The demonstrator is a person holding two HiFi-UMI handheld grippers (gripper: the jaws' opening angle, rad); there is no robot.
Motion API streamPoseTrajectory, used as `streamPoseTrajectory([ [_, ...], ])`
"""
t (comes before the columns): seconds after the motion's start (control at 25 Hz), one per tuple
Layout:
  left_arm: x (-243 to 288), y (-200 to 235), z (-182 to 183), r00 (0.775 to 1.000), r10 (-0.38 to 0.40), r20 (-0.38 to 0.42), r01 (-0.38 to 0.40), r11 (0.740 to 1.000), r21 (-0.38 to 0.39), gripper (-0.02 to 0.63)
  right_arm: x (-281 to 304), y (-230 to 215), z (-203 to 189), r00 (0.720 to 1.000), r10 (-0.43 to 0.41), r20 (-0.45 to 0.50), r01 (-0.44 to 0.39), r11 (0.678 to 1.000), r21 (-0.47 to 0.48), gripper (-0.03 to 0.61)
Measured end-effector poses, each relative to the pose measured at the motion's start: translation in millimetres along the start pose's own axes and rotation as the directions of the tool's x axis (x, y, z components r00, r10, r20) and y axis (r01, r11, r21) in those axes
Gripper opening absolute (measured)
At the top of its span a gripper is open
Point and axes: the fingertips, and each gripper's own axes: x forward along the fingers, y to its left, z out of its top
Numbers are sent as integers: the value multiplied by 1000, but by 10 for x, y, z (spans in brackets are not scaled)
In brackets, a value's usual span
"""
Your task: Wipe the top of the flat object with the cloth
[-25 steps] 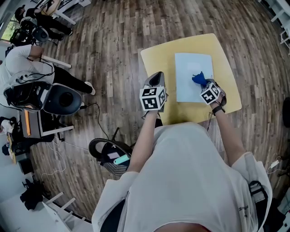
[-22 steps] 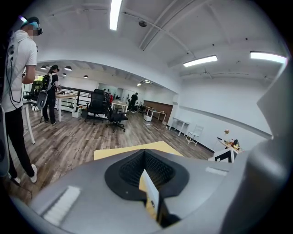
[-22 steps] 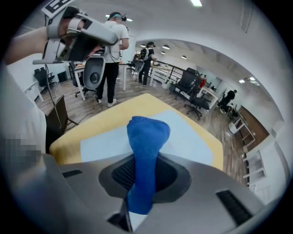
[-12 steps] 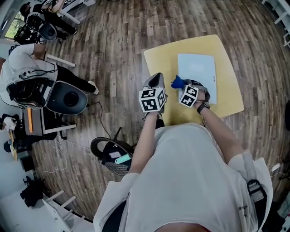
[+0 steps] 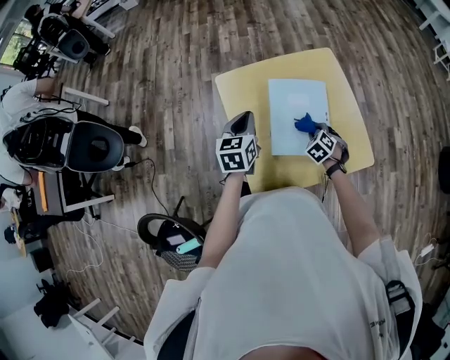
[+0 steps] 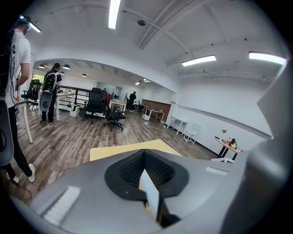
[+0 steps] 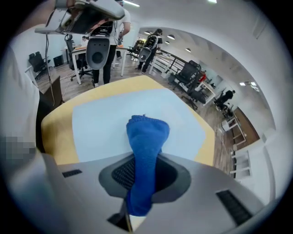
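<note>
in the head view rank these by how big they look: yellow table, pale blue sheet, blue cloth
1. yellow table: largest.
2. pale blue sheet: lies on the table and covers only part of it.
3. blue cloth: a small bunch over the sheet's near right part.
All three are at about table level, so nearness hardly skews the order.

Light: bright, even, from ceiling strips (image 6: 113, 13), upper left of the left gripper view.
Glare: strips blown white.
Shadows: soft, faint.
Distortion: heavy fisheye, black corners.
Blur: nearest foreground soft.
</note>
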Motion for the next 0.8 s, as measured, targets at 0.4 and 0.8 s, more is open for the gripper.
streamPoseTrajectory([
  [0.4,68,-22,-28,1000,-14,-12,14,1000,2,5,-147,-366,-805,993,-47,-111,68,978,196,67],
  [0.8,11,135,17,1000,22,-6,-22,1000,-11,5,-251,308,503,985,112,134,-123,989,77,67],
])
